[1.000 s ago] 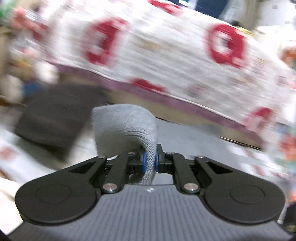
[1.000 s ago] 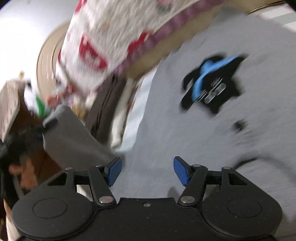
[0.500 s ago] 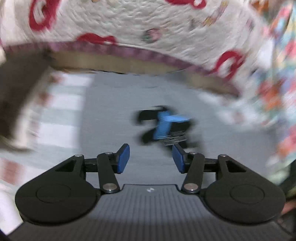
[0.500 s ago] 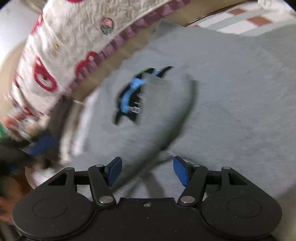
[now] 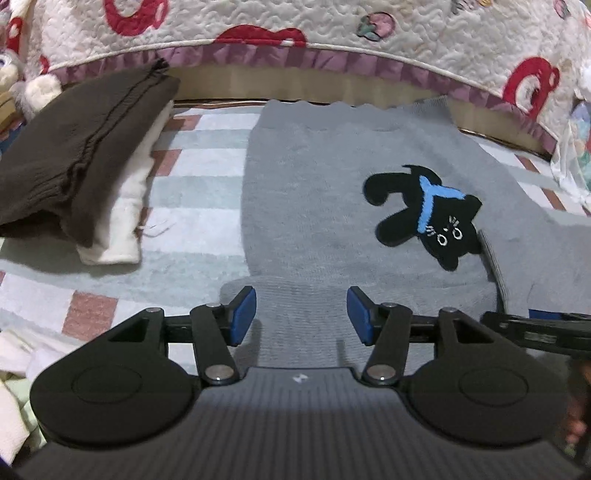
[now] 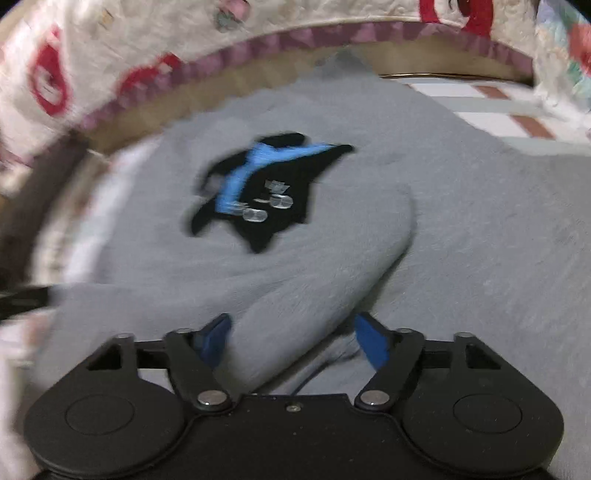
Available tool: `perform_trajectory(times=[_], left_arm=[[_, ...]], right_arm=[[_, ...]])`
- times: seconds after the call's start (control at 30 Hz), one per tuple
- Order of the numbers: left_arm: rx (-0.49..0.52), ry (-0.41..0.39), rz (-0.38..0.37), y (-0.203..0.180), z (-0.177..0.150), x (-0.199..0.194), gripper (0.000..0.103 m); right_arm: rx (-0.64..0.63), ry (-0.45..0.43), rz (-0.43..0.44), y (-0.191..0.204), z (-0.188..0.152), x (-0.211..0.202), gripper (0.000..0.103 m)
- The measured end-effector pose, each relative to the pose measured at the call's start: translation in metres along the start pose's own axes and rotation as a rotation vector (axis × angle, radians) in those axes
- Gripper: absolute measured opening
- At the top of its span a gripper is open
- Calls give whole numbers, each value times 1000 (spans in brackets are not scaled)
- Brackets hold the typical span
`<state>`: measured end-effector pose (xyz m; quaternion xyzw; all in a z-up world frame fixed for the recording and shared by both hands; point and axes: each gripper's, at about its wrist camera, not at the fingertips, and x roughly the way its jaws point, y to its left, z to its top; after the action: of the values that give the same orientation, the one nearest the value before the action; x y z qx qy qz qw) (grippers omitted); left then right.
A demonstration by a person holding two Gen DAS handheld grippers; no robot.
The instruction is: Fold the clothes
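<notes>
— What sort of place is this?
— A home bedroom: ahead of the left gripper [image 5: 301, 314] hangs a quilted bedspread [image 5: 295, 22] with a purple frill.
— Anything else?
— Folded clothes [image 5: 77, 158] on a striped blanket [image 5: 199, 177], to its left.

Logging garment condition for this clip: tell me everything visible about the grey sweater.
The grey sweater looks like soft fleecy knit, lying spread on a striped blanket below a quilted bed edge. A black cat patch with a blue scarf sits on its front. One sleeve is folded across the body. Both the left gripper and right gripper are open over it, gripping nothing.
</notes>
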<state>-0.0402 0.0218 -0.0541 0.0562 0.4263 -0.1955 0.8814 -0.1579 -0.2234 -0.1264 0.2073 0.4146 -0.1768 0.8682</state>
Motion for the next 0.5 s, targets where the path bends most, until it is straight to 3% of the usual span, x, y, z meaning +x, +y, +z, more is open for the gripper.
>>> perform_trajectory(times=[0.07,0.13,0.17,0.3,0.4,0.5], left_arm=[[18,14,14,0,-2,-1,57],[30,24,26,2,-4,-2,57],[24,24,29,5,-5,-2,57],[-21,-32,39,20,-4,-10,55],[-38,-61,-10,21,-2,-15,54],[-15,-14,-42,11,-6,-6,54]], right_arm=[[-22,-6,-77,-2,4,16,79],[-23,-33,-53,-6,9,13,46],[-33,-64,-33,-9,12,6,24],[-96,-252,10,-18,19,-37,19],[-33,-229,-14,-38,13,-37,20],[29,-206,-37,-59,7,-37,19]])
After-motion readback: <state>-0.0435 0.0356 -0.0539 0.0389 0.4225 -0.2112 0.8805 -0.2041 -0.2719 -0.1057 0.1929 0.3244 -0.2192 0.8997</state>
